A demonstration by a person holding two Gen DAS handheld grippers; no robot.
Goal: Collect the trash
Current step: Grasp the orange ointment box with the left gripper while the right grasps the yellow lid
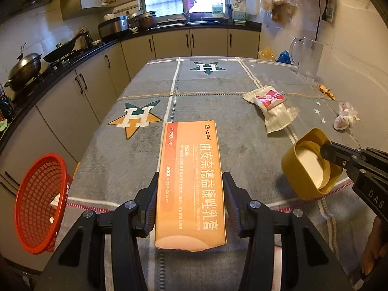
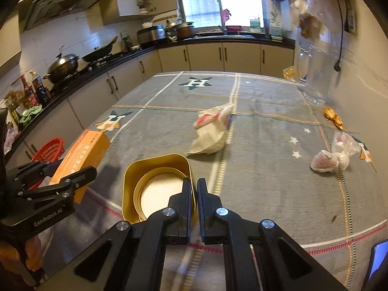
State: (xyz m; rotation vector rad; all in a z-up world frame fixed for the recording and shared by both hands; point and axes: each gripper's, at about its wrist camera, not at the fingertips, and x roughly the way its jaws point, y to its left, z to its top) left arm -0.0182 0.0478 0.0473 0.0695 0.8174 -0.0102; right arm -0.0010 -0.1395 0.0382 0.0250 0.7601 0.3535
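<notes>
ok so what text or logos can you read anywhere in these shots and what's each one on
"曲安奈德益康唑乳膏": orange box held in the left gripper
"仁和": same box, top end
"H": star emblems on the tablecloth
"DAS": right gripper body, left wrist view
"GenRobot.AI": left gripper body, right wrist view
Box small print, red wrapper print: too small or blurred to read.

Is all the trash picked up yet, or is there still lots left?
Something pale already lies in the red basket. In hand: the left gripper holds the orange box, and the right gripper pinches the gold tin by its wall. Left on the table: the white wrapper, crumpled plastic and gold foil.
</notes>
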